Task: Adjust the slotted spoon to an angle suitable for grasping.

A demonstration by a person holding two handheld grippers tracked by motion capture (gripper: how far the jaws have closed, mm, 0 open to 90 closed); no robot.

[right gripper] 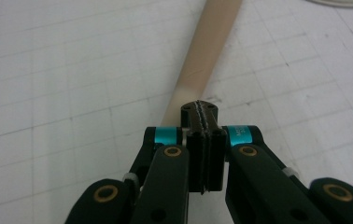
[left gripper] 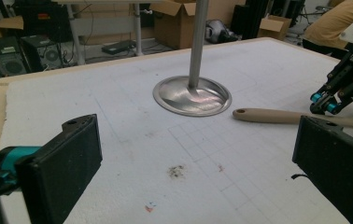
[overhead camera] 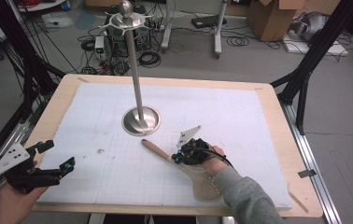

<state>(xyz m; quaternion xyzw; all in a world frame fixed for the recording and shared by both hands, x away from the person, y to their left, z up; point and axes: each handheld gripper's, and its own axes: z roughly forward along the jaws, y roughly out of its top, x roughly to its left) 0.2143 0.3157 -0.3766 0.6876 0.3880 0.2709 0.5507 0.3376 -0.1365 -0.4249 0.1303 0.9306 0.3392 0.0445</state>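
The white mat (overhead camera: 240,116) carries a metal stand (overhead camera: 140,120) mid-table. A spatula (overhead camera: 191,173) lies diagonally, handle toward the stand's base. The right gripper (overhead camera: 178,158), jaws pressed together, sits right over the handle; whether it actually pinches it I can't tell. The left gripper (overhead camera: 55,156) hangs open, well apart.

Your white foam mat (overhead camera: 118,172) carries a faint blue grid and a dark smudge (left gripper: 178,171). The slotted spoon (overhead camera: 191,173) is beige, the stand (overhead camera: 140,120) brushed silver. Your grippers are black with teal accents, the right gripper (right gripper: 201,112) also brass-coloured at its pivots.
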